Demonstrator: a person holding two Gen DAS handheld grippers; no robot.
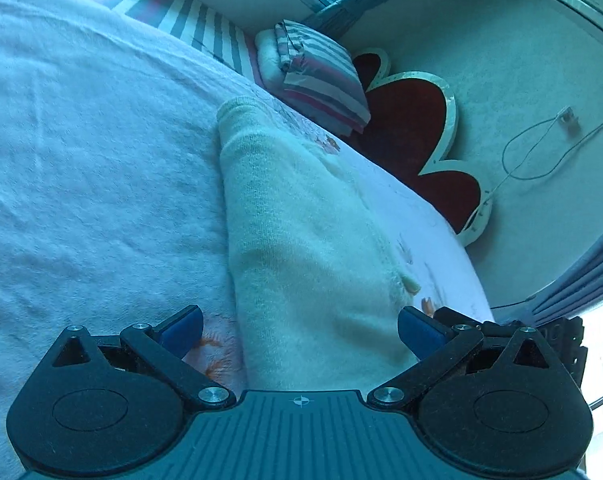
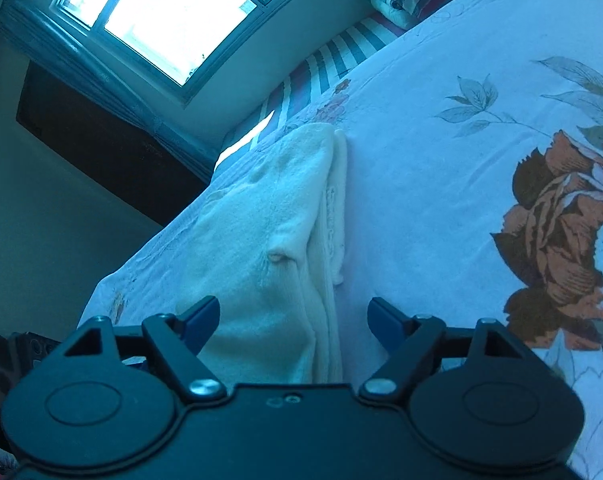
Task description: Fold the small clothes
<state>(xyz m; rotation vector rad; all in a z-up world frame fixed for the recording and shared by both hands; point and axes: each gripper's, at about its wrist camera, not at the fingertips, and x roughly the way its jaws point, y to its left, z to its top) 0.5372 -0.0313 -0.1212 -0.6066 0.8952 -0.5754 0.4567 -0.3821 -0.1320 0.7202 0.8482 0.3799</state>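
A small cream knitted garment [image 1: 301, 232] lies folded lengthwise into a long strip on the floral bed sheet [image 1: 81, 160]. My left gripper [image 1: 300, 330] is open, its blue pads on either side of the garment's near end, holding nothing. In the right wrist view the same garment [image 2: 257, 240] lies near the bed's edge, its folded layers stacked along its right side. My right gripper [image 2: 293, 320] is open over the garment's near end, with the right pad over bare sheet [image 2: 441, 180].
A folded striped quilt [image 1: 321, 76] sits by the red headboard [image 1: 413, 128] at the bed's far end. A cable [image 1: 541, 160] hangs on the wall. A window [image 2: 157, 12] and a dark cabinet [image 2: 101, 140] stand beside the bed's left edge.
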